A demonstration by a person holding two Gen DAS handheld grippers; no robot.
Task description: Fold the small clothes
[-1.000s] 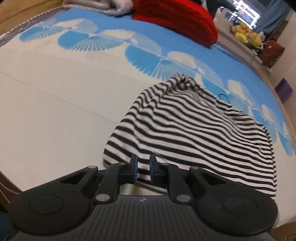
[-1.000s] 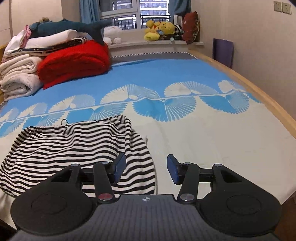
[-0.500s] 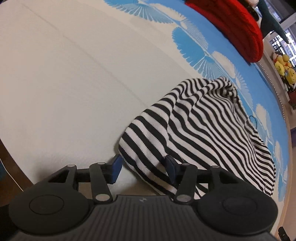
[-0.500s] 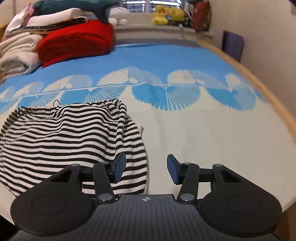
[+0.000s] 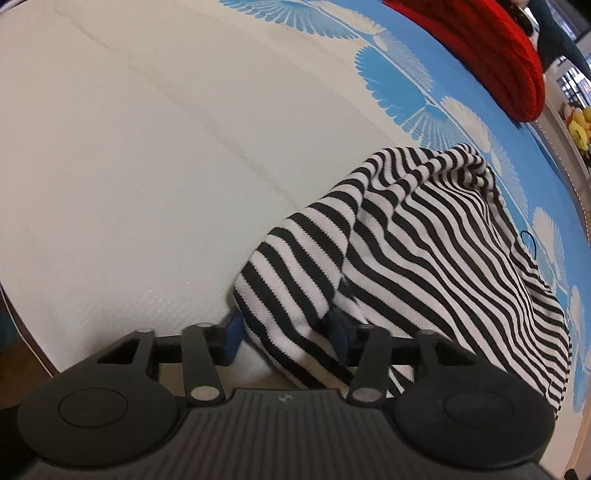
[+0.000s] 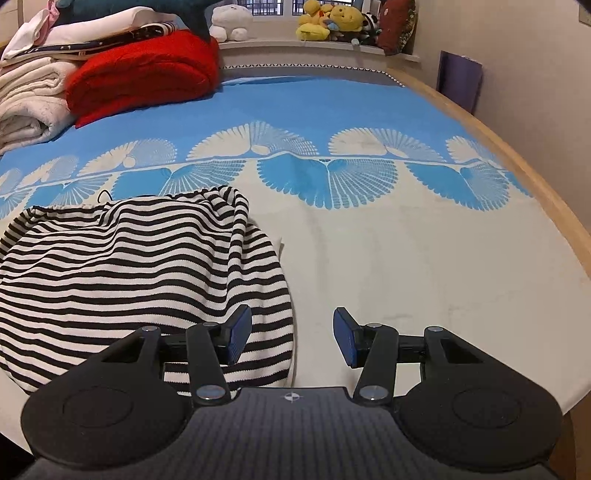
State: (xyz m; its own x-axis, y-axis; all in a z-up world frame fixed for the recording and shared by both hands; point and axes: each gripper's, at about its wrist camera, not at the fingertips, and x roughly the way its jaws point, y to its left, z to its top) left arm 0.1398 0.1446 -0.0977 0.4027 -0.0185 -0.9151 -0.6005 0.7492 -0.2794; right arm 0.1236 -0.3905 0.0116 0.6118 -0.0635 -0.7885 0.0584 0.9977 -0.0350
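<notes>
One striped garment [image 5: 424,258] lies on the bed [image 5: 129,147], and it is the only piece of small clothing spread out there; two grippers are in view, one per camera. In the left wrist view, the left gripper [image 5: 286,330] has its jaws spread wide, with a raised corner of the garment sitting between them: the left fingertip is just beside the cloth's edge, and the right one is partly hidden under a fold, so it is not pinching. The garment is a knit in narrow black and white stripes, bunched into soft ridges, with a gathered edge at its far side and a thin dark cord loop [image 5: 529,239] showing there. It lies near the bed's front edge, mostly on the plain cream part of the bedspread, its far side reaching the blue fan-patterned band. In the right wrist view the same garment [image 6: 129,266] fills the lower left, rounded and rumpled. The right gripper [image 6: 292,338] hovers at the garment's right edge with its jaws spread: the left fingertip is over the stripes, the right one over bare cream bedspread [image 6: 424,266], and nothing is held. At the far left of the bed sit one red folded blanket [image 6: 144,79] and a stack of white folded linens [image 6: 29,99]. Several plush toys [image 6: 325,20] line the window ledge beyond. No writing or labels can be read anywhere.
</notes>
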